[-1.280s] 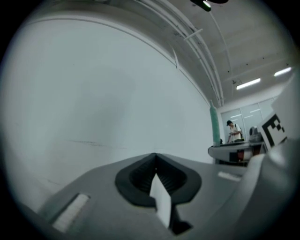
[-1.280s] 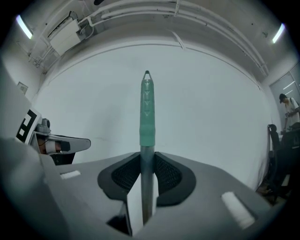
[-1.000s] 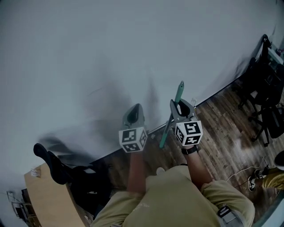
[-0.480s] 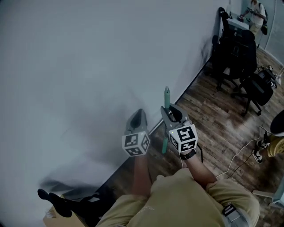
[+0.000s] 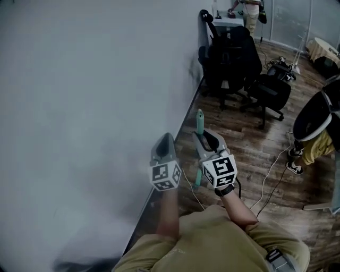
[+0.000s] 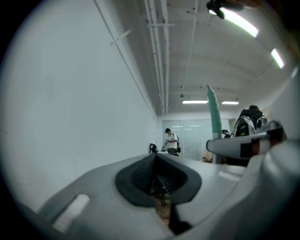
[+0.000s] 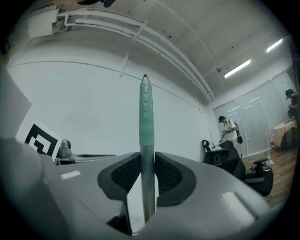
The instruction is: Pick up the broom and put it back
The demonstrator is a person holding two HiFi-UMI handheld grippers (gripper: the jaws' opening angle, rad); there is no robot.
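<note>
The broom's metal stick stands upright between my right gripper's [image 7: 147, 174] pads, and its teal grip [image 7: 146, 112] rises above them. That gripper is shut on the stick. In the head view the teal grip [image 5: 200, 120] pokes up past the right gripper [image 5: 206, 137], and a stretch of stick [image 5: 197, 178] shows below it; the broom's head is hidden. My left gripper [image 5: 165, 137] travels just left of it, close to the white wall [image 5: 79, 106], shut with nothing between its pads [image 6: 140, 174]. The left gripper view also catches the teal grip [image 6: 213, 112] on its right.
Black office chairs [image 5: 234, 58] and a lower one [image 5: 272, 91] stand ahead along the wall. A person [image 5: 248, 9] stands at a desk far off; another person's legs [image 5: 311, 146] are at the right. A white cable [image 5: 268, 172] trails over the wood floor.
The view has swung along the wall: the chairs now lie ahead, and the dark things at the lower left are gone. Both grippers moved with it, broom still held upright.
</note>
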